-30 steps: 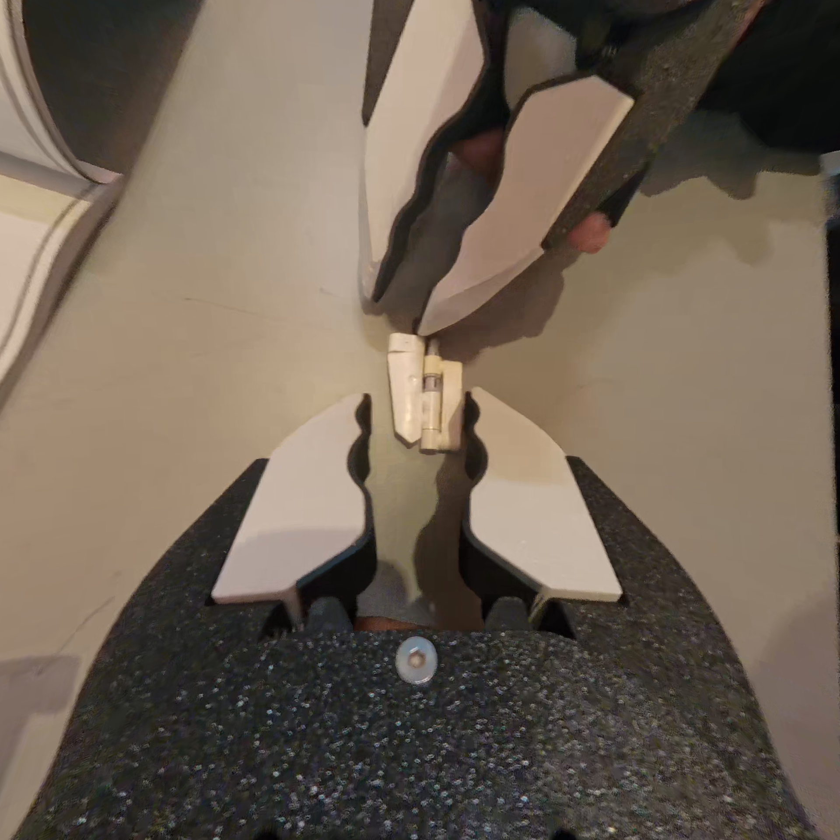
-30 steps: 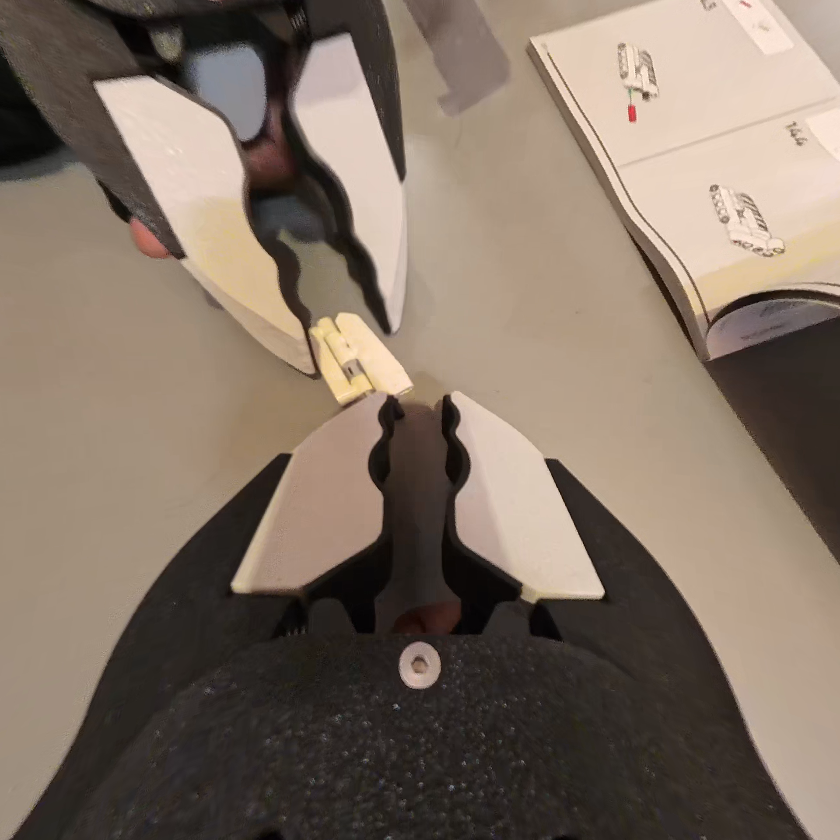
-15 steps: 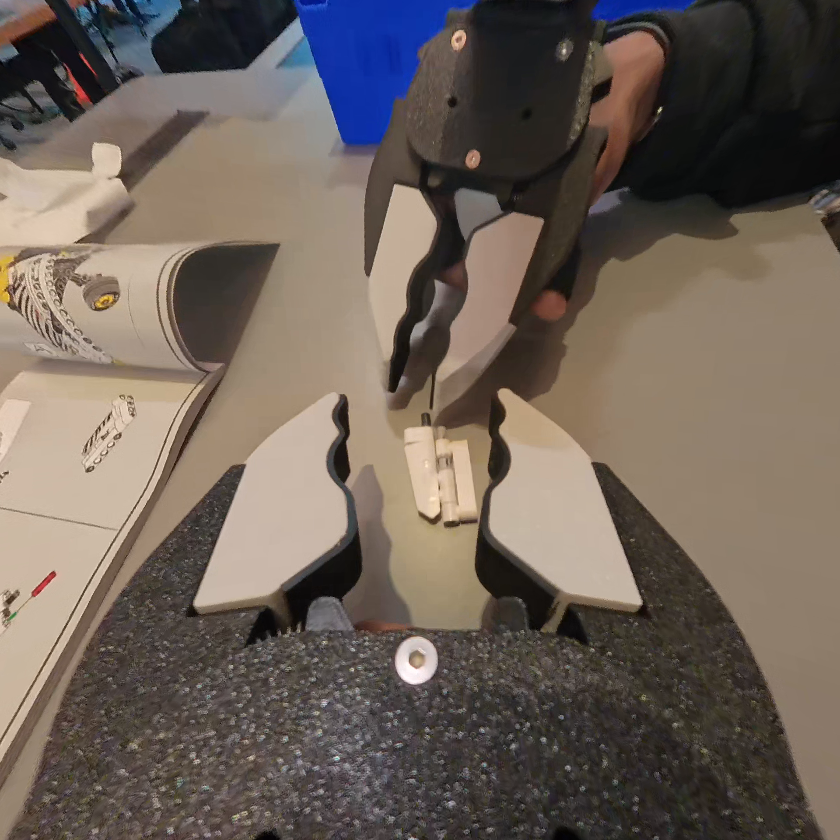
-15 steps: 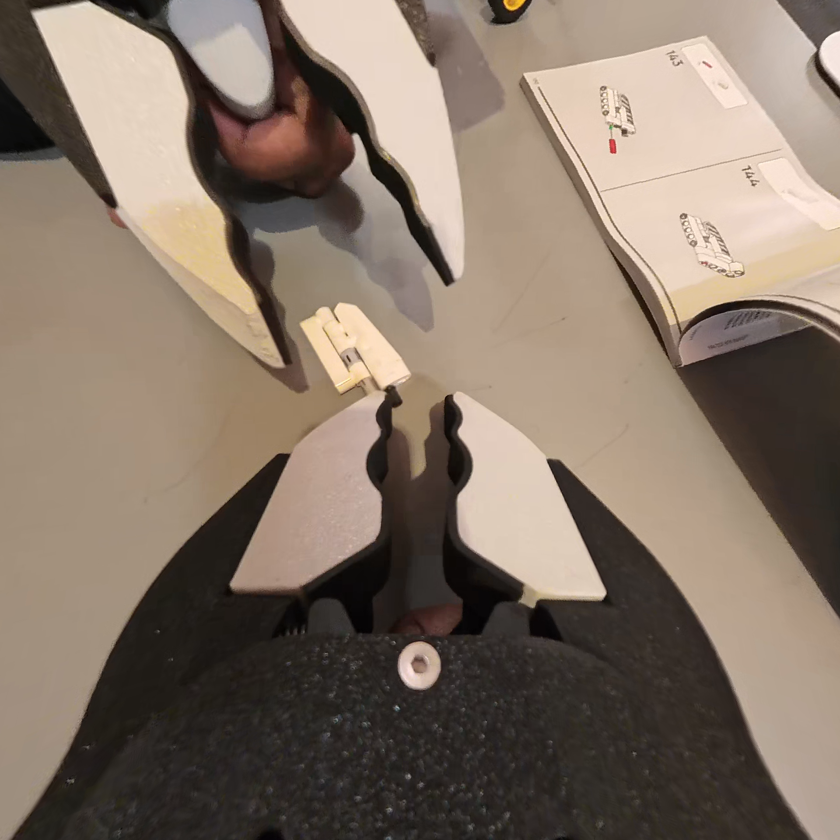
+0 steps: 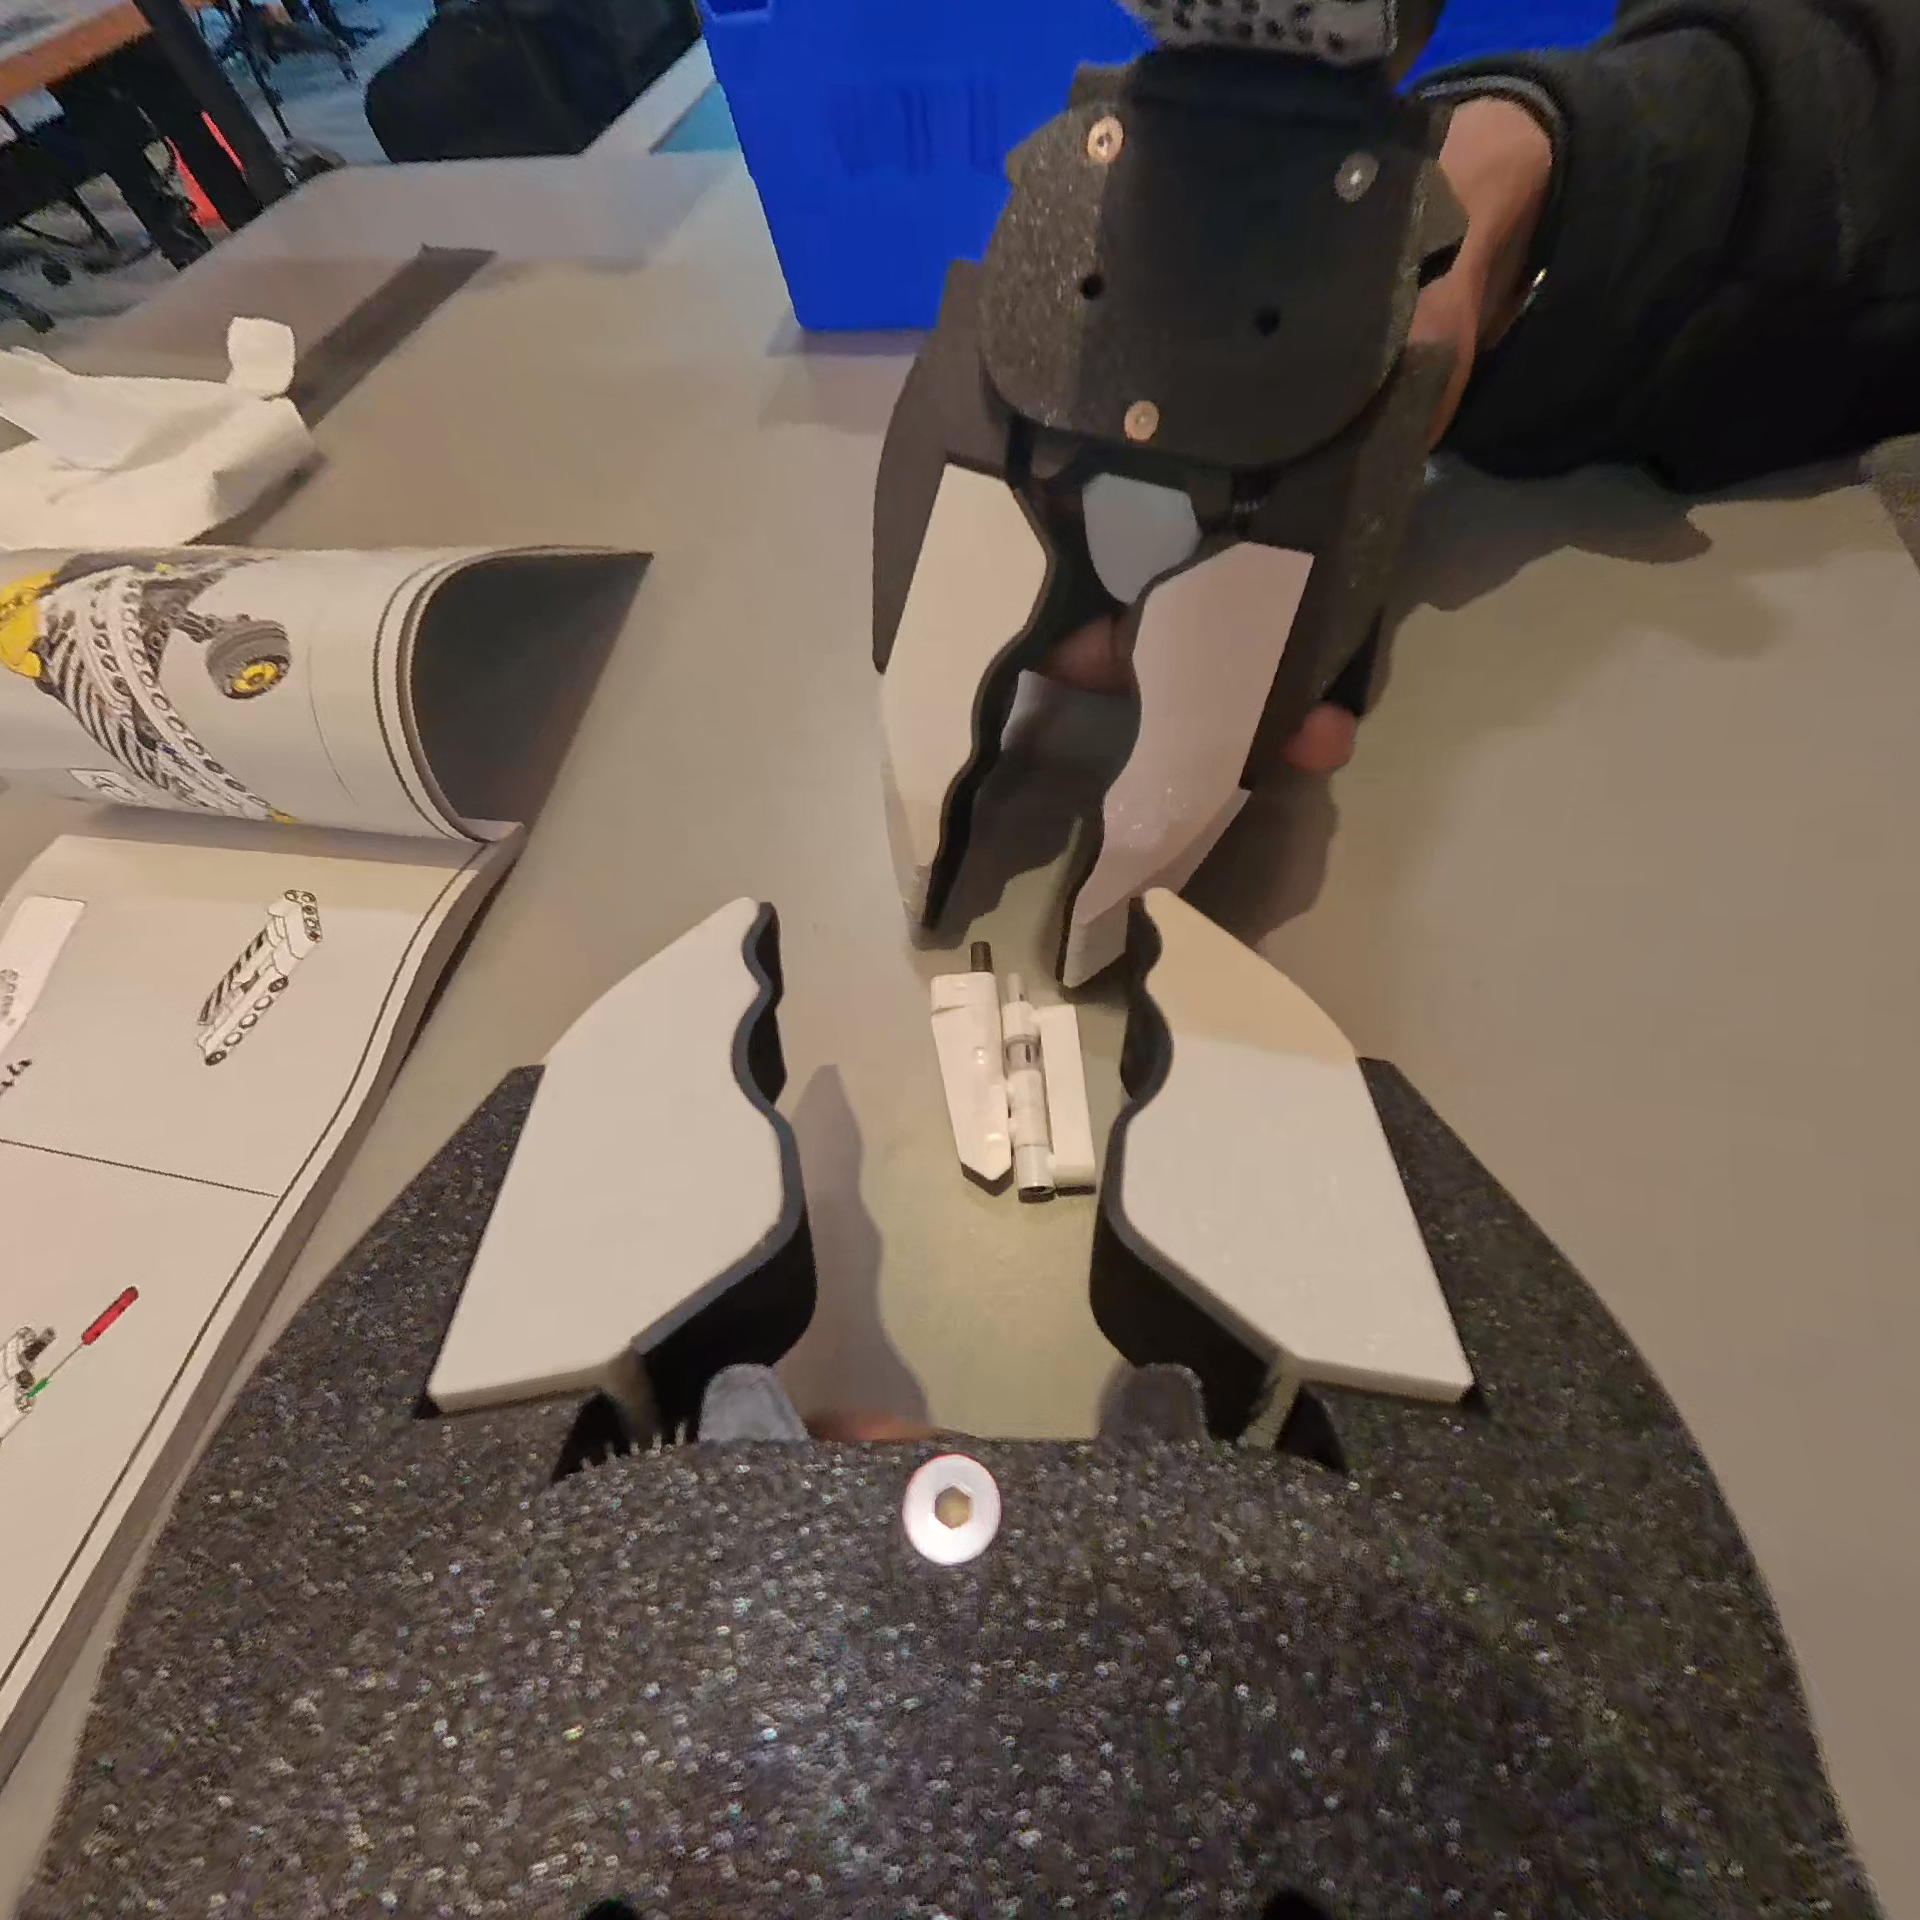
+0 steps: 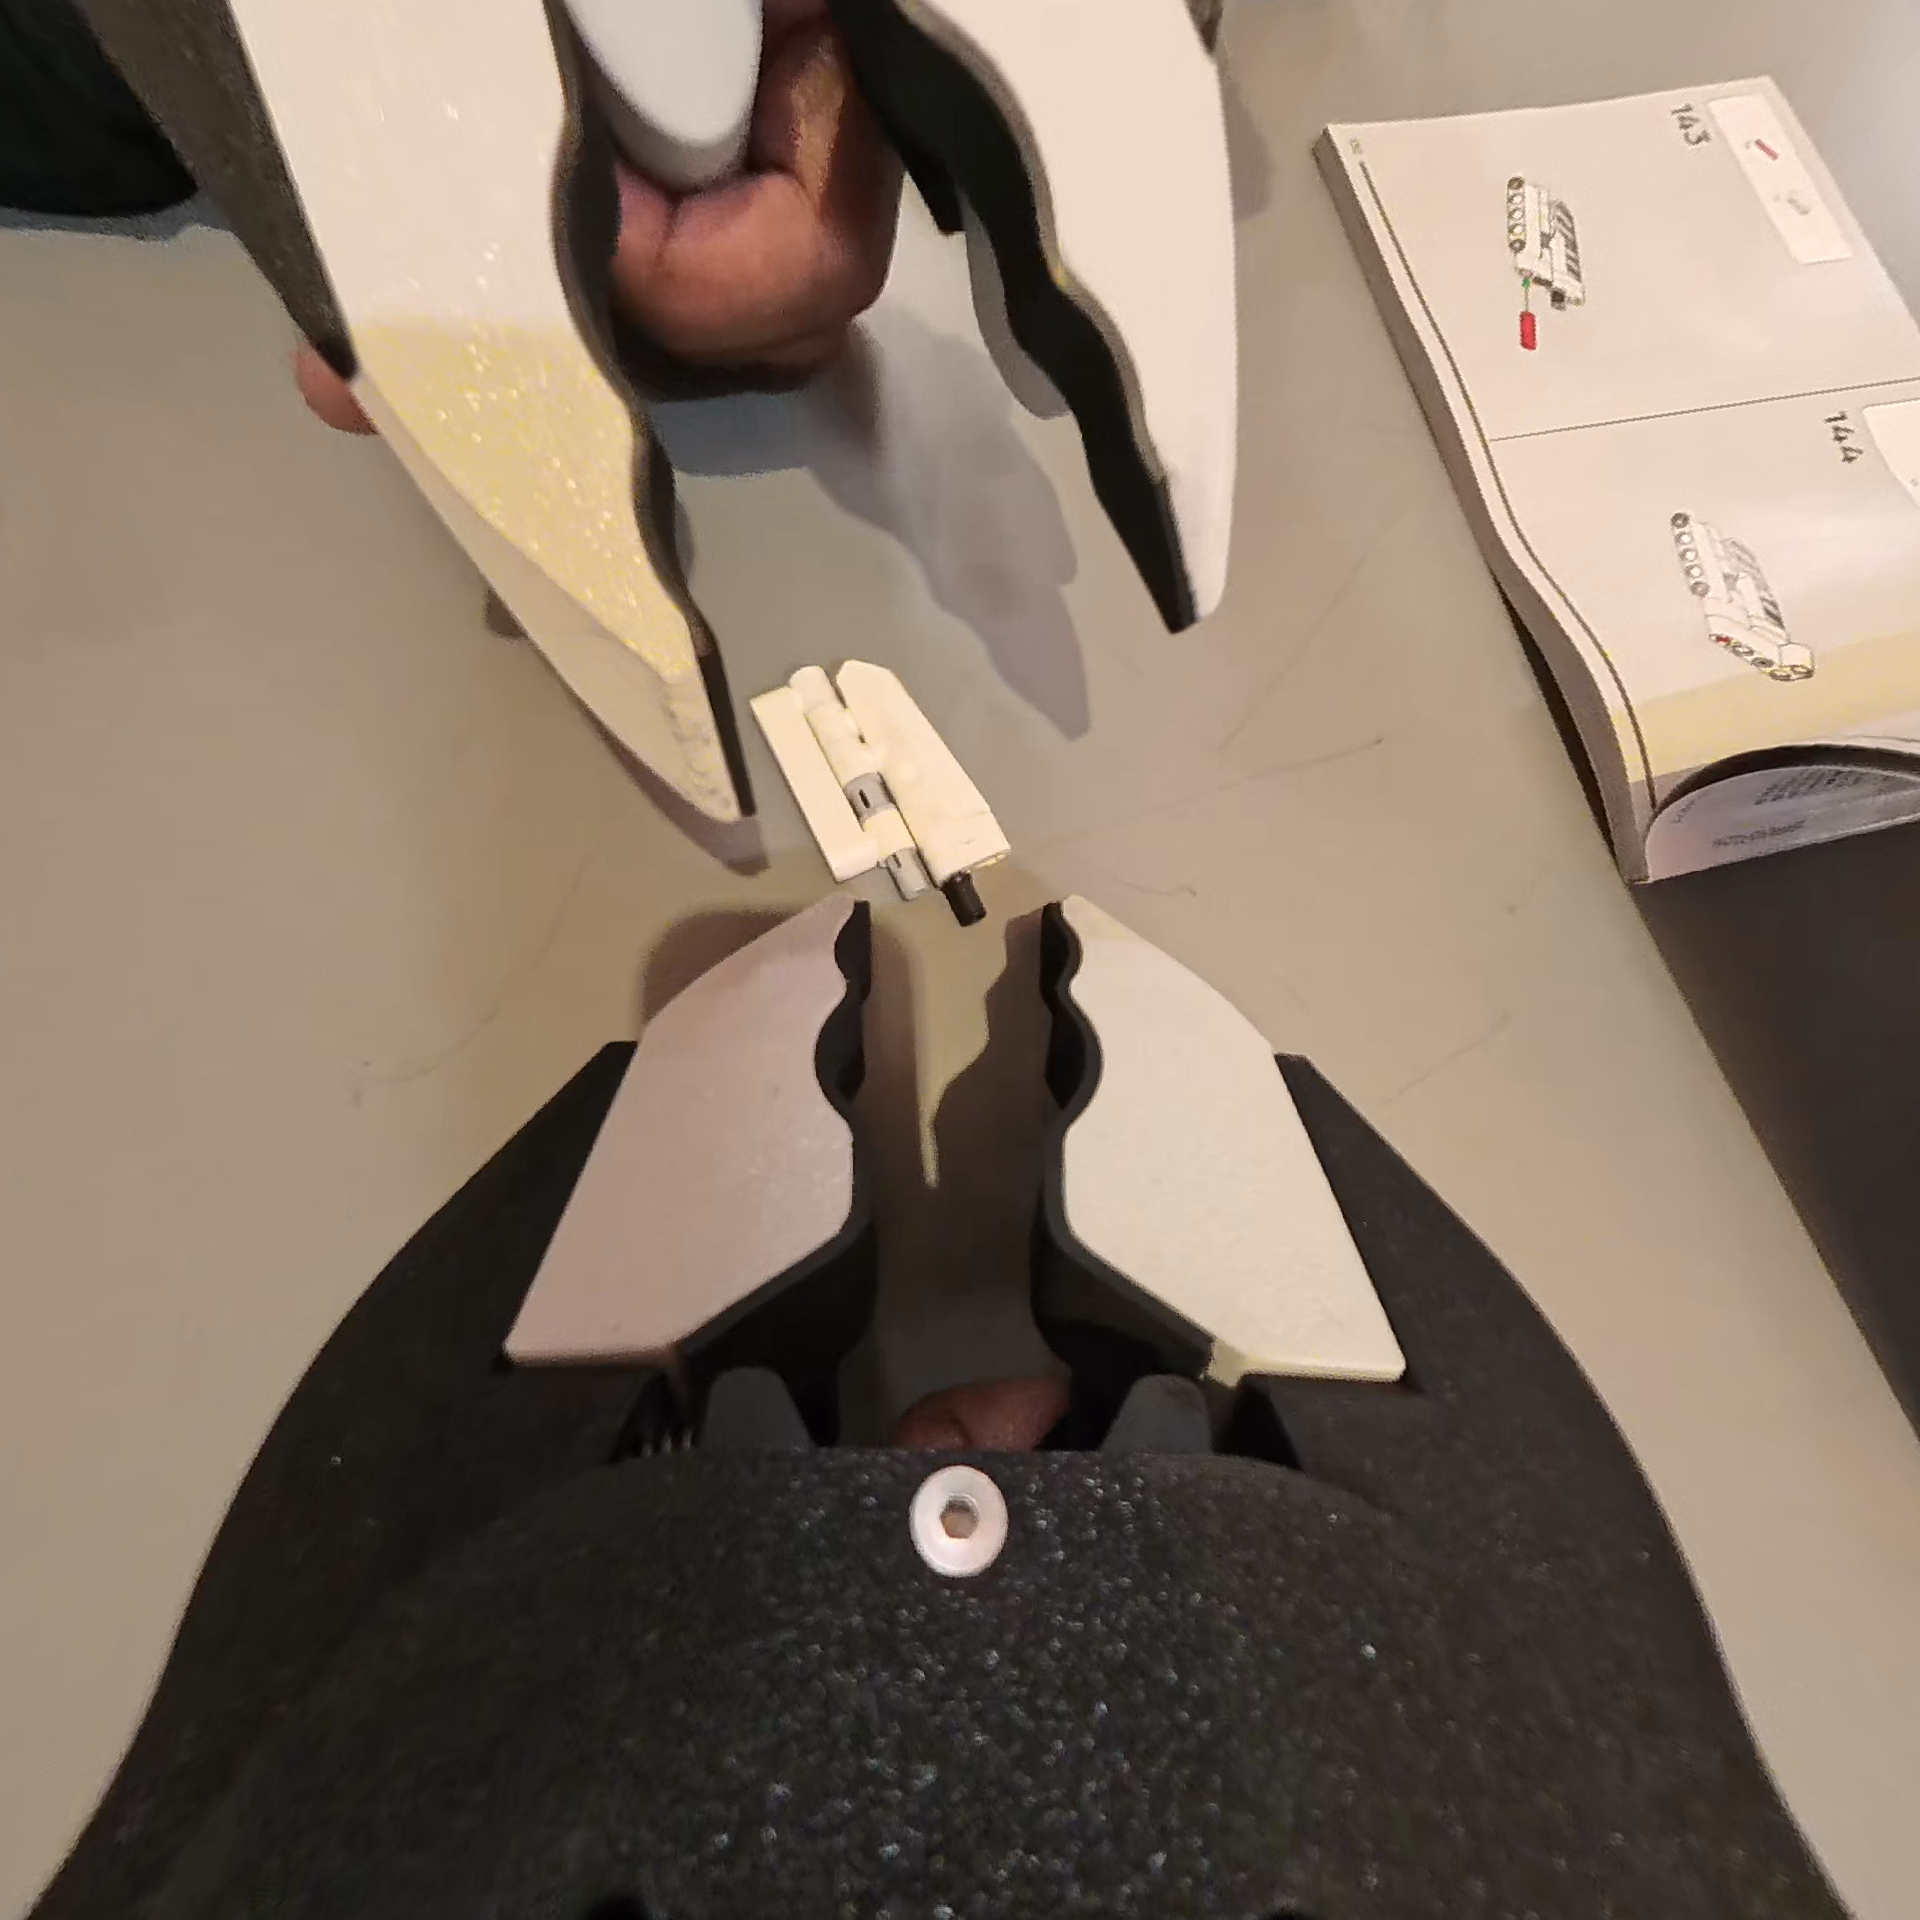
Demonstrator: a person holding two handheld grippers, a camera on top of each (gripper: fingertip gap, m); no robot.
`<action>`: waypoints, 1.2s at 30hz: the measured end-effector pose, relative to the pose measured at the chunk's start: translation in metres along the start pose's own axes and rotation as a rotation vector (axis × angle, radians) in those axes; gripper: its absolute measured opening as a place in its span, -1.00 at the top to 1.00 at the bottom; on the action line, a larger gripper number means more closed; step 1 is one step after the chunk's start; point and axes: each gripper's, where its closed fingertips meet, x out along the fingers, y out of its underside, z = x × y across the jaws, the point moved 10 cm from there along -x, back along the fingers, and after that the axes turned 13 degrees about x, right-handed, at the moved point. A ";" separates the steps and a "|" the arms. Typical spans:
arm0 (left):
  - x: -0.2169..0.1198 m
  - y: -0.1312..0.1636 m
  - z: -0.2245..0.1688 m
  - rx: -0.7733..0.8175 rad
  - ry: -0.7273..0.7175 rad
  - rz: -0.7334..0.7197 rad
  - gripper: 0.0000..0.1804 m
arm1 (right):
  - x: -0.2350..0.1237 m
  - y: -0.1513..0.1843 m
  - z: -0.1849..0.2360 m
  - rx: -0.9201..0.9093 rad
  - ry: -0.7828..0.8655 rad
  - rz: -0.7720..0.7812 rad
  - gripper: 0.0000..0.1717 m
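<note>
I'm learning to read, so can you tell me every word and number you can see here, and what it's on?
Booklet: page numbers are printed beside the drawings, but I don't read out what pages say.
Small print on the booklet's curled page: too blurred to read.
White toy part, left tool, right tool, blue bin: no writing seen.

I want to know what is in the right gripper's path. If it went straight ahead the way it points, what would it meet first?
Most likely the black pin sticking out of the small white assembly on the table, just ahead of the open right gripper. Height above the table is unclear.
</note>
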 end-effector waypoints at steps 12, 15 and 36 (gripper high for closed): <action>0.001 0.004 -0.001 0.034 0.016 0.053 0.30 | 0.004 0.000 0.017 -0.023 -0.079 0.040 0.64; 0.000 0.005 0.000 0.037 0.017 0.056 0.31 | 0.000 0.000 0.014 0.003 -0.078 0.017 0.64; -0.002 0.016 -0.005 0.087 0.132 0.193 0.37 | -0.014 0.010 -0.010 0.050 -0.012 -0.011 0.70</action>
